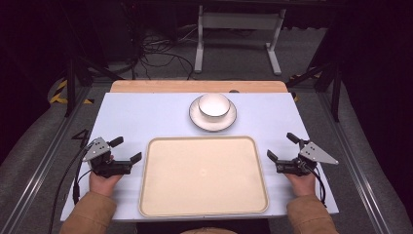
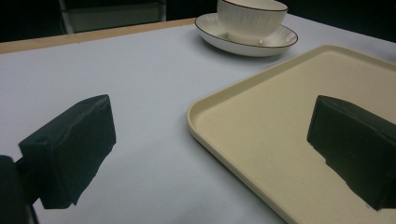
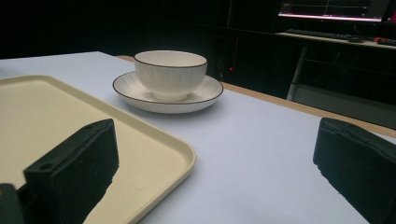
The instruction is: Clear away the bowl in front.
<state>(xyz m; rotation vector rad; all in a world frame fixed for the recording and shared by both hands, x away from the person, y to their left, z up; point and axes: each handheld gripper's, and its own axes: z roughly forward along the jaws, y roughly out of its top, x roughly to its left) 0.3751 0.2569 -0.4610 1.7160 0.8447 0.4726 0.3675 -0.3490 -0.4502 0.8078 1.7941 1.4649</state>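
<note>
A cream tray (image 1: 203,209) lies empty at the middle of the white table (image 1: 146,112). Beyond it a white bowl (image 1: 213,104) with a dark rim sits on a white plate (image 1: 197,118). My left gripper (image 1: 126,149) rests at the tray's left edge, open and holding nothing. My right gripper (image 1: 281,146) rests at the tray's right edge, open and holding nothing too. In the left gripper view the bowl (image 2: 252,18), plate (image 2: 219,39) and tray (image 2: 261,140) lie ahead. The right gripper view shows the bowl (image 3: 170,74), plate (image 3: 135,95) and tray corner (image 3: 154,154).
A wooden strip (image 1: 195,86) runs along the table's far edge. Behind it stand a white metal frame (image 1: 199,39) and cables on the floor (image 1: 156,53). Dark stand legs (image 1: 73,83) flank both sides of the table.
</note>
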